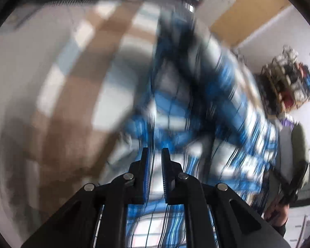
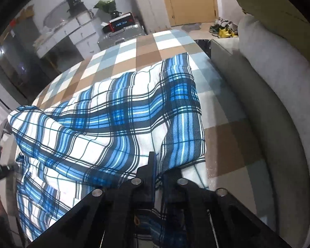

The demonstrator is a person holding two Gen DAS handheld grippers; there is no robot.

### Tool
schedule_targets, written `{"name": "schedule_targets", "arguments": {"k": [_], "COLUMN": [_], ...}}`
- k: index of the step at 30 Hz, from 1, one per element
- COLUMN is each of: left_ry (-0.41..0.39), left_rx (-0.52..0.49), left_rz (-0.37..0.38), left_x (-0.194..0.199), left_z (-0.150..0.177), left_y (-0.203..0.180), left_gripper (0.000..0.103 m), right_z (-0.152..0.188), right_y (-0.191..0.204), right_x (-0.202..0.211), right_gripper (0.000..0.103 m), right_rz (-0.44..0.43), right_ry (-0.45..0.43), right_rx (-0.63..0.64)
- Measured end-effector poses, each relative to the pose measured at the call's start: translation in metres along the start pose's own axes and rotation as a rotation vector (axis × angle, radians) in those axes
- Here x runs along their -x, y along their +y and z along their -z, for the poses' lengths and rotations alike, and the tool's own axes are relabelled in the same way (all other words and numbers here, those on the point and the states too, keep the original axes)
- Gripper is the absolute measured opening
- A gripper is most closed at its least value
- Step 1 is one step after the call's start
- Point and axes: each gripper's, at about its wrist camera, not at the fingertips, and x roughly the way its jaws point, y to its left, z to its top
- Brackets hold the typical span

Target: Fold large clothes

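Both grippers [image 1: 155, 155] [image 2: 158, 165] angled steeply down, each clamped on blue plaid garment [image 2: 113, 113]

No text, label or number is sharp enough to read.

Left gripper [image 1: 155, 155]: pointed steeply downward, jaws nearly closed, a narrow gap between the pads with plaid cloth [image 1: 169, 223] running through it. Right gripper [image 2: 158, 165]: pointed steeply downward, jaws clamped on a fold of the same cloth.
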Motion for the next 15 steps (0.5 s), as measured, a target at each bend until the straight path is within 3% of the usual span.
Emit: {"name": "schedule_targets", "arguments": {"k": [1, 2, 3, 4, 5, 7, 11, 12, 13, 14, 15], "left_ry": [-0.025, -0.059, -0.092, -0.129, -0.17, -0.2, -0.073, -0.049, -0.019, 0.016, 0.061], "left_rx": [-0.006, -0.013, -0.025, -0.035, -0.042, -0.069, -0.043, -0.019, 0.017, 0.037, 0.05], "left_rz": [0.009, 0.017, 0.027, 0.027, 0.028, 0.012, -0.004, 0.013, 0.018, 0.015, 0.038], "left_x": [0.007, 0.015, 0.021, 0.024, 0.027, 0.019, -0.029, -0.042, -0.055, -0.064, -0.074], "left_z": [-0.007, -0.019, -0.036, -0.049, -0.057, -0.084, -0.115, -0.118, -0.12, -0.118, -0.115], "left_y": [-0.002, -0.005, -0.011, -0.015, -0.019, -0.028, -0.025, -0.023, -0.016, -0.013, -0.012], "left_gripper": [0.025, 0.06, 0.08, 0.091, 0.091, 0.091, 0.091, 0.088, 0.064, 0.015, 0.0], "right_z": [0.0, 0.0, 0.001, 0.002, 0.006, 0.014, 0.035, 0.04, 0.045, 0.049, 0.052], "right_y": [-0.001, -0.001, -0.001, 0.0, 0.001, 0.004, 0.012, 0.014, 0.017, 0.019, 0.022], "right_x": [0.005, 0.01, 0.014, 0.018, 0.023, 0.034, 0.055, 0.059, 0.064, 0.068, 0.071], "right_gripper": [0.01, 0.019, 0.029, 0.034, 0.043, 0.044, 0.046, 0.048, 0.05, 0.053, 0.053], "right_rz": [-0.002, 0.001, 0.001, -0.001, -0.005, -0.012, -0.053, -0.056, -0.065, -0.068, -0.07], "right_ry": [-0.017, -0.026, -0.031, -0.038, -0.049, -0.074, -0.118, -0.133, -0.154, -0.17, -0.183], "right_rx": [-0.008, -0.013, -0.013, -0.011, -0.007, -0.003, 0.001, 0.003, 0.009, 0.014, 0.019]}}
